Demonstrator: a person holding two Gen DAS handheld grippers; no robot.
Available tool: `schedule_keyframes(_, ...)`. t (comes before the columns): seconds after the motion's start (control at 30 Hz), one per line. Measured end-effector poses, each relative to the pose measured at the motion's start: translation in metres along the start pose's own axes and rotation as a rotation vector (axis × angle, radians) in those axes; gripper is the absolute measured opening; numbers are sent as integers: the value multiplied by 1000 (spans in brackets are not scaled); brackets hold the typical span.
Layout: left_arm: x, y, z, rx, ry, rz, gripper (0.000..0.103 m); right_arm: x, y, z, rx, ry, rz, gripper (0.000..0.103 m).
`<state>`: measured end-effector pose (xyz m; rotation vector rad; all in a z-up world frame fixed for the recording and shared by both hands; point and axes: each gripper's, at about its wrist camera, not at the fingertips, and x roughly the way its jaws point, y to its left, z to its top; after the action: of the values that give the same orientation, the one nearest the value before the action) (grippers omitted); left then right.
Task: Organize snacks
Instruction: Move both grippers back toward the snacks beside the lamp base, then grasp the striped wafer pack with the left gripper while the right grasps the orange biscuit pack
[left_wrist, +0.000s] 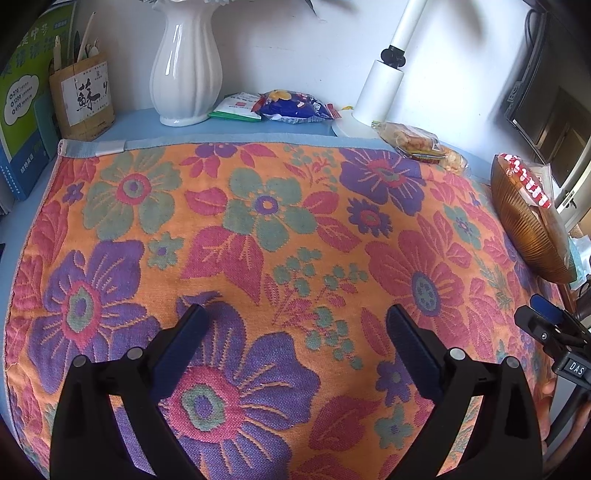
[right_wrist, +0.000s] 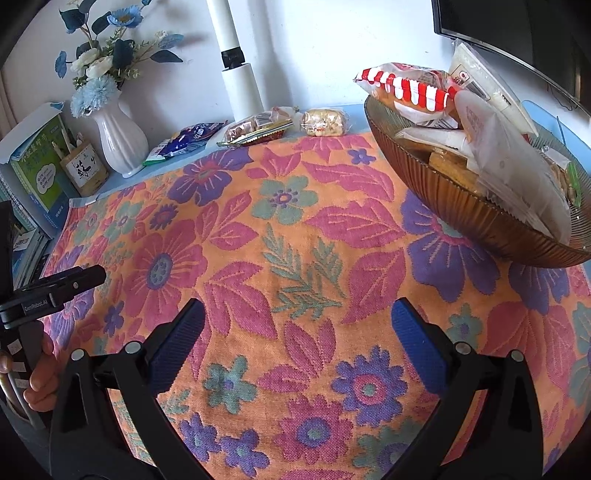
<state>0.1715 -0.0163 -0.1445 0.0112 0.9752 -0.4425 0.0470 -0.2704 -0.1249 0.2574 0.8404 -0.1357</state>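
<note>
Left gripper (left_wrist: 295, 325) and right gripper (right_wrist: 297, 317), both with jaws spread wide and holding nothing, above a floral cloth (left_wrist: 258, 240) covering the table (left_wrist: 229, 127). At the right edge, a ribbed brown bowl (right_wrist: 461, 218) on the cloth, filled with wrapped snacks, a red-and-white striped packet (right_wrist: 406, 86) uppermost. Along the far edge, outside the bowl: a blue snack bag (left_wrist: 295, 107) lying partly on a green-and-white packet (left_wrist: 234, 107), a clear pack of biscuits (left_wrist: 410, 140), and just beside it a small clear-wrapped snack (right_wrist: 325, 122). Behind them, a white vase (left_wrist: 186, 66) of blue flowers, a white lamp (left_wrist: 384, 85), a wooden pen holder (left_wrist: 83, 99) and books (left_wrist: 22, 110).
</note>
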Motion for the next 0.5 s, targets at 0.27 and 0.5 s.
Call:
schedule_keyframes(0.27, -27, -20, 25, 54, 83, -98, 96, -34, 5, 36, -28, 10, 54, 100)
schedule_keyframes(0.5, -50, -89, 116, 204, -40, -159, 97, -48, -4, 162, -22, 20, -10, 99)
